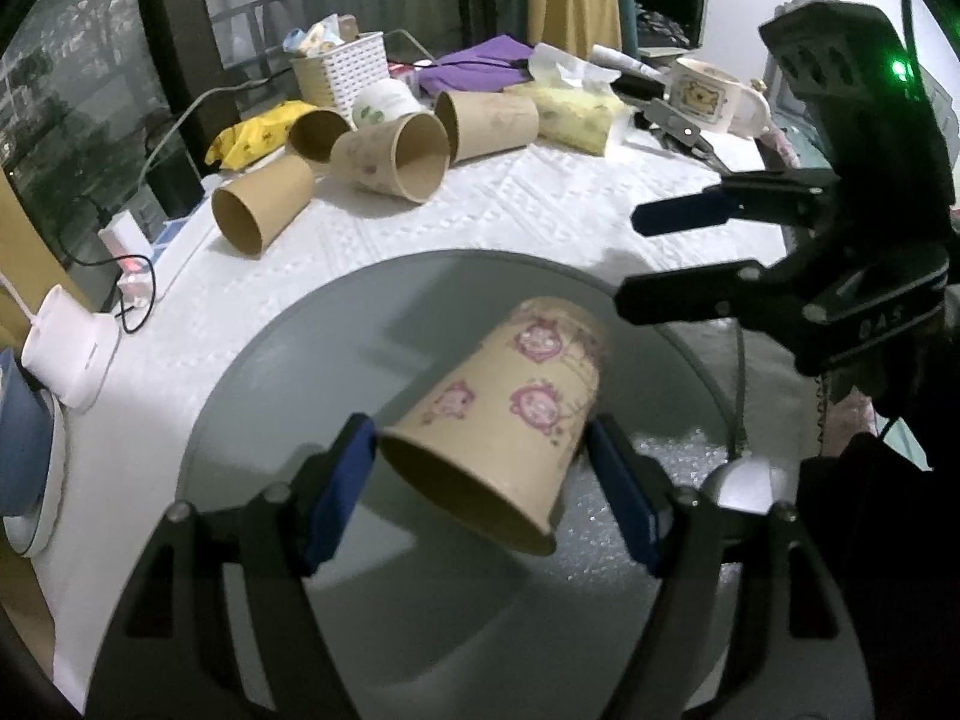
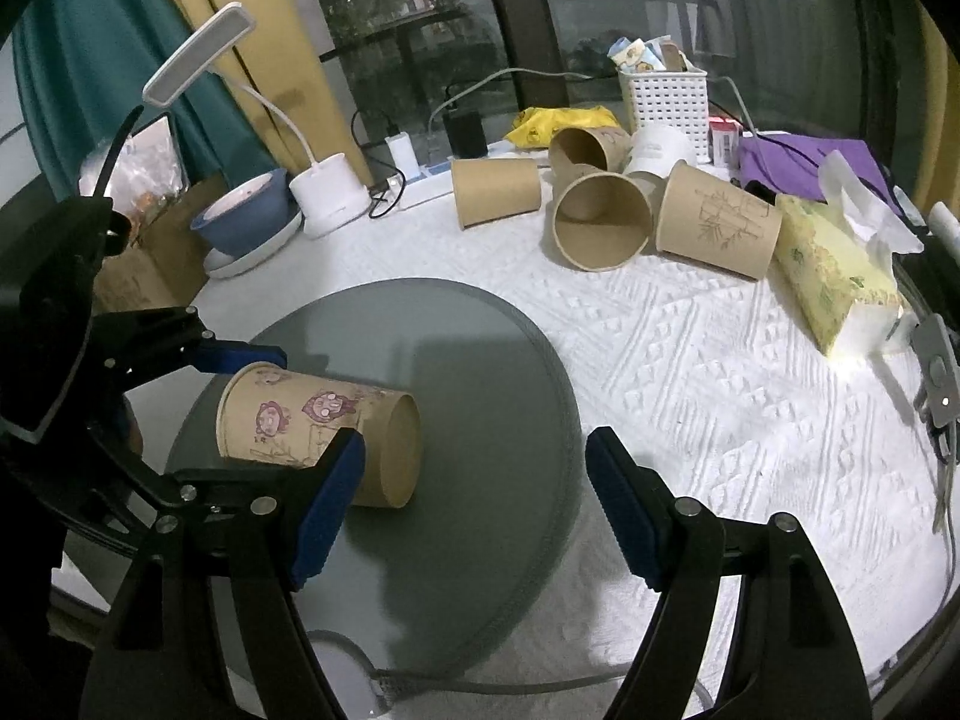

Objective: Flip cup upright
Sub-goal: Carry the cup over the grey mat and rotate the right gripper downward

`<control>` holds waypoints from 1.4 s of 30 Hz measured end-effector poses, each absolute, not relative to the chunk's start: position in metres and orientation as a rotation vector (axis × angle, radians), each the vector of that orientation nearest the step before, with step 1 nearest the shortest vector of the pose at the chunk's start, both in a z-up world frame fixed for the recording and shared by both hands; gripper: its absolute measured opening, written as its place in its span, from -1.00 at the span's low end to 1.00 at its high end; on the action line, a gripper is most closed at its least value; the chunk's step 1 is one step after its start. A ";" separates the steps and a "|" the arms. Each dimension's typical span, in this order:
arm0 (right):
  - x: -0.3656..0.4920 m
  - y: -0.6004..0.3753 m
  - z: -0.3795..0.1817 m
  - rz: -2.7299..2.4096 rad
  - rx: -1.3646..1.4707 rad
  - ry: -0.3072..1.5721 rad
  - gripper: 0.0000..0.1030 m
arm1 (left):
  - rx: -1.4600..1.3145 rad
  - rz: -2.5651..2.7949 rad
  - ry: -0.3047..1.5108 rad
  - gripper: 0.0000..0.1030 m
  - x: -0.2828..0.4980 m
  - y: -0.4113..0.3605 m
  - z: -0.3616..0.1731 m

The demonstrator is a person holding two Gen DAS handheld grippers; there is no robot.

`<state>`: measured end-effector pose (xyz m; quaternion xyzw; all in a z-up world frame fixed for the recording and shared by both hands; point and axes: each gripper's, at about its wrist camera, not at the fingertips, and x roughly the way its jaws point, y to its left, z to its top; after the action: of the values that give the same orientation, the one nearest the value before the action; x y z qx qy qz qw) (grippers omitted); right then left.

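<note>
Grasp step: left gripper (image 1: 480, 480) jaws are clamped on the tan paper cup with pink cartoon faces (image 1: 510, 420), tipped sideways over the round grey mat (image 2: 480, 360). Right gripper (image 2: 474, 510) hangs open, empty. Next I'd guess rotate it mouth-up.

About 6 paper cups (image 2: 318, 432), 2 grippers (image 2: 474, 498)

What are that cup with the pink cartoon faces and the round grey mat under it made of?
The cup looks like thin kraft paper: matte tan wall, printed pink figures, rolled rim. The grey mat seems smooth, slightly glossy, perhaps silicone or plastic: it shows soft reflections and a raised edge. I can't tell which.
</note>
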<state>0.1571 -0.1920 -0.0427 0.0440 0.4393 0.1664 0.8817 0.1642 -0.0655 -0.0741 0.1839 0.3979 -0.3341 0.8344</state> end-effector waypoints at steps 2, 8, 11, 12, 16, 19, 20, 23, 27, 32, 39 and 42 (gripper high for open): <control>0.158 -0.192 -0.043 0.350 0.082 0.913 0.53 | 0.387 -0.713 0.841 0.47 0.164 -0.066 -0.074; 0.161 -0.191 -0.042 0.360 0.059 0.913 0.53 | 0.346 -0.738 0.852 0.51 0.166 -0.064 -0.074; 0.162 -0.189 -0.040 0.367 0.046 0.910 0.53 | 0.327 -0.748 0.864 0.54 0.168 -0.061 -0.076; 0.163 -0.188 -0.039 0.370 0.043 0.910 0.53 | 0.322 -0.752 0.867 0.56 0.168 -0.061 -0.077; 0.165 -0.187 -0.038 0.387 0.032 0.912 0.53 | 0.309 -0.764 0.874 0.57 0.166 -0.061 -0.078; 0.170 -0.185 -0.038 0.410 0.024 0.929 0.53 | 0.304 -0.765 0.868 0.57 0.165 -0.061 -0.076; 0.172 -0.184 -0.038 0.418 0.010 0.934 0.53 | 0.299 -0.763 0.863 0.57 0.166 -0.060 -0.075; 0.176 -0.179 -0.030 0.455 -0.050 0.932 0.53 | 0.270 -0.760 0.856 0.57 0.167 -0.056 -0.072; 0.183 -0.171 -0.022 0.514 -0.112 0.926 0.53 | 0.225 -0.755 0.856 0.57 0.168 -0.049 -0.070; 0.191 -0.151 -0.016 0.610 -0.188 0.927 0.53 | 0.159 -0.736 0.852 0.57 0.167 -0.039 -0.069; 0.201 -0.115 -0.021 0.788 -0.303 0.982 0.53 | 0.037 -0.662 0.826 0.57 0.157 -0.012 -0.068; 0.205 -0.096 -0.026 0.865 -0.368 1.013 0.53 | -0.007 -0.613 0.830 0.57 0.144 0.005 -0.070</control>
<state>0.2049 -0.0956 -0.0263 -0.1699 0.4669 0.3987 0.7708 0.1435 0.0050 -0.0703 -0.0034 0.3967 -0.2930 0.8699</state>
